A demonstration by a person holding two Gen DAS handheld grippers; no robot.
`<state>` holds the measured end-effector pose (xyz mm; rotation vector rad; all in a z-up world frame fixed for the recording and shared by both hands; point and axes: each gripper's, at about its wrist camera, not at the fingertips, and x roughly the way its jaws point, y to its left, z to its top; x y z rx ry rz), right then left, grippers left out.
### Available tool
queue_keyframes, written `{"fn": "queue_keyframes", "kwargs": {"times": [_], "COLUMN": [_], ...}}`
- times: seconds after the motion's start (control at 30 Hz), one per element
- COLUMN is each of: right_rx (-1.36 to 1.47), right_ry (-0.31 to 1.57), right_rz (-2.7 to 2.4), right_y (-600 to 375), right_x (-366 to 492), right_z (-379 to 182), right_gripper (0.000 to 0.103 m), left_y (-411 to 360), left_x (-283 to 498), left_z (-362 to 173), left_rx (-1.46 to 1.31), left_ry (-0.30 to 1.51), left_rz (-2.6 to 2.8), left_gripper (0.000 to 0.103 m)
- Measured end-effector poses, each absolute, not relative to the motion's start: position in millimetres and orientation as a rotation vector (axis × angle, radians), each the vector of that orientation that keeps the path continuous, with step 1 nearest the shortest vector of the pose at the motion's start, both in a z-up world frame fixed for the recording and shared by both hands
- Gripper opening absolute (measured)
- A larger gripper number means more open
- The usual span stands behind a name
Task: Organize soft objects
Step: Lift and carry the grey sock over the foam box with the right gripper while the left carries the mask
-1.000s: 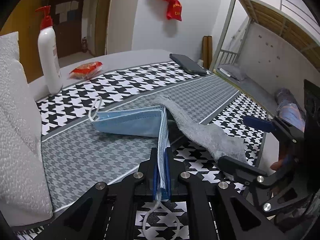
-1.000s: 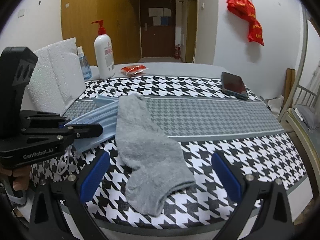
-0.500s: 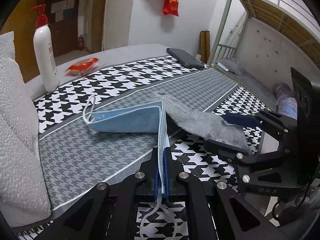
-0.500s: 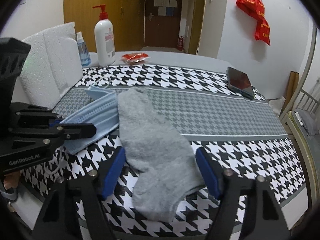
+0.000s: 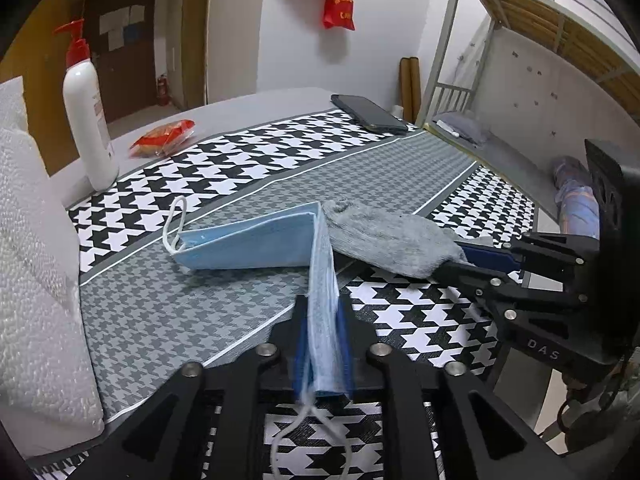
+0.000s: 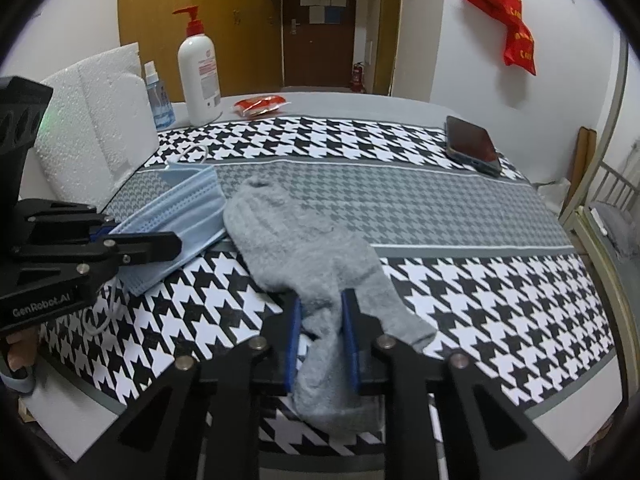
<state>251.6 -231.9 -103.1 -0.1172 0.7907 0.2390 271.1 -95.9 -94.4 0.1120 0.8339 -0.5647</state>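
Now one pale blue pleated face mask (image 5: 256,240) and one grey knit sock (image 6: 304,248) lie side by side on the black-and-white houndstooth cloth (image 6: 460,280). Left gripper (image 5: 322,344), jaws just easing apart, pinches the mask's near end. Right gripper (image 6: 320,344), just closing, clamps the sock's near end; its long axis runs away, cuff farthest. Bare cloth stretches rightward toward one dark phone (image 6: 472,144).
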Motion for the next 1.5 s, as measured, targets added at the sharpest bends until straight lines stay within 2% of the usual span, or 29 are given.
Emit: {"fn": "queue_keyframes", "kwargs": {"times": [0.07,0.3,0.37,0.4,0.53,1.5], "right_rx": [-0.108,-0.073,-0.058,-0.05,-0.026,0.034], "right_ry": [0.789,0.787,0.784,0.783,0.778,0.593], "right_rz": [0.236,0.225,0.223,0.22,0.222,0.178], "right_y": [-235,-244,-247,-249,-253,-267], "right_x": [249,240,238,237,234,200], "right_z": [-103,-103,-103,-103,-103,-37], "right_gripper": [0.023,0.023,0.023,0.023,0.023,0.02], "left_y": [-101,-106,-107,-107,-108,-81], "left_x": [271,279,281,281,279,200], "left_z": [-94,-93,-93,-92,-88,-17], "left_rx": [0.132,0.123,0.119,0.119,0.117,0.086], "left_ry": [0.83,0.812,0.812,0.811,0.79,0.542], "left_rz": [-0.566,-0.53,-0.525,-0.525,-0.518,-0.497], "left_gripper": [0.026,0.026,0.018,0.007,0.004,0.003]}}
